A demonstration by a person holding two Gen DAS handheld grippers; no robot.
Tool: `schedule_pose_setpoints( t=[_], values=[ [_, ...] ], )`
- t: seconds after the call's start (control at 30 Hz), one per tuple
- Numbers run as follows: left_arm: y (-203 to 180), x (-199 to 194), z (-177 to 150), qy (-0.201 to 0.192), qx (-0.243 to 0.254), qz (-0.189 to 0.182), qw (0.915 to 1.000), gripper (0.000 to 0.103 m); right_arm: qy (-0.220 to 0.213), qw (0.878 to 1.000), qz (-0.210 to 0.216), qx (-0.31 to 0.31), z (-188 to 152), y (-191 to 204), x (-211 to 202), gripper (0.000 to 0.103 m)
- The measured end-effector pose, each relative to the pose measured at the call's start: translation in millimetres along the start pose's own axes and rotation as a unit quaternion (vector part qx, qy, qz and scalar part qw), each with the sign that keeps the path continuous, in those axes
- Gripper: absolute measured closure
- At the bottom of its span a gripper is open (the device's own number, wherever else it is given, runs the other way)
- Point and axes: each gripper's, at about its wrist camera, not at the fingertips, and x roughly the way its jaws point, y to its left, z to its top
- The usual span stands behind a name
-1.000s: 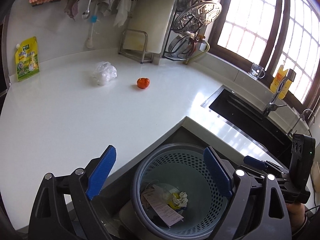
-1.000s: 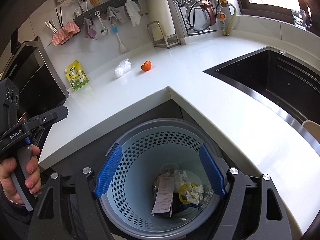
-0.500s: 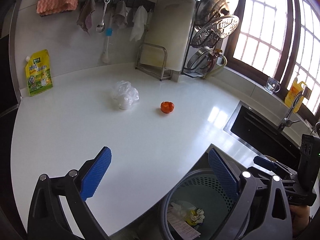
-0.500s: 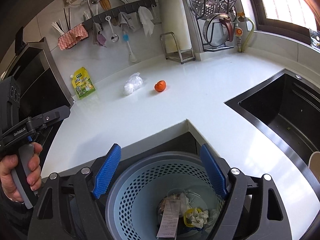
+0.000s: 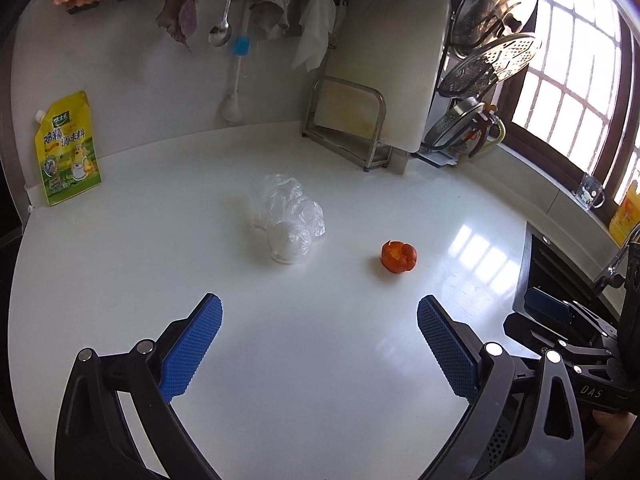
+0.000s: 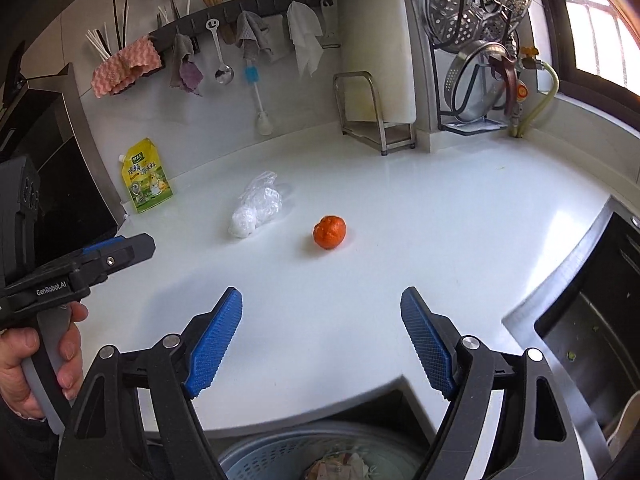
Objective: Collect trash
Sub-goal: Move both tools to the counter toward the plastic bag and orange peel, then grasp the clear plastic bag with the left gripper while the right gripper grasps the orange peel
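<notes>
Trash on the white counter point(image 5: 120, 280), crumpled plastic bag point(image 5: 288, 218) beside orange peel point(image 5: 398, 256), looks light and squashy, so I'd pinch each mid-body with my left gripper point(image 5: 320, 346) and right gripper point(image 6: 322, 340), both gaping and empty.

Black tool point(image 5: 319, 322) frames, blue textured pads point(image 6: 214, 342), silver screws, "GenRobot.AI" marking.

Left gripper point(image 5: 319, 332) jaws wide apart, right gripper point(image 6: 321, 332) likewise
</notes>
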Motion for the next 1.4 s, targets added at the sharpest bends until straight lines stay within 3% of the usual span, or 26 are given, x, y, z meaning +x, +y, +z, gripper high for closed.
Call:
schedule_pose_setpoints(
  t=[0.3,0.47,0.63,0.8,0.9,1.07,1.2,1.4],
  values=[
    [16.5,78.6,26.9,0.027,0.005,0.038,0.9989,0.007,0.023,0.999,-0.017,-0.037,35.6,6.1,59.6,0.025],
    [20.2,96.8,32.5,0.037,0.005,0.04,0.9985,0.007,0.039,0.999,-0.015,-0.034,35.5,2.7,83.6,0.025],
    [16.8,111.6,37.7,0.045,0.035,0.055,0.9969,0.009,0.065,0.997,-0.033,-0.037,36.5,-0.2,109.4,0.025],
    [20.5,134.1,44.9,0.07,0.046,0.06,0.9947,0.032,0.084,0.995,-0.037,-0.041,40.2,-1.6,129.6,0.026],
    [21.8,136.7,46.1,0.073,0.043,0.066,0.9942,0.032,0.089,0.994,-0.042,-0.044,40.8,-2.3,137.9,0.026],
    [23.8,140.9,48.3,0.072,0.047,0.08,0.9931,0.032,0.101,0.992,-0.047,-0.051,41.7,-1.2,151.2,0.037],
    [20.8,146.6,45.0,0.08,0.065,0.09,0.9905,0.032,0.113,0.991,-0.05,-0.056,40.5,-0.4,161.1,0.037],
    [24.4,150.0,45.7,0.091,0.058,0.071,0.9917,0.035,0.122,0.989,-0.049,-0.071,44.5,5.2,166.9,0.055]
  ],
)
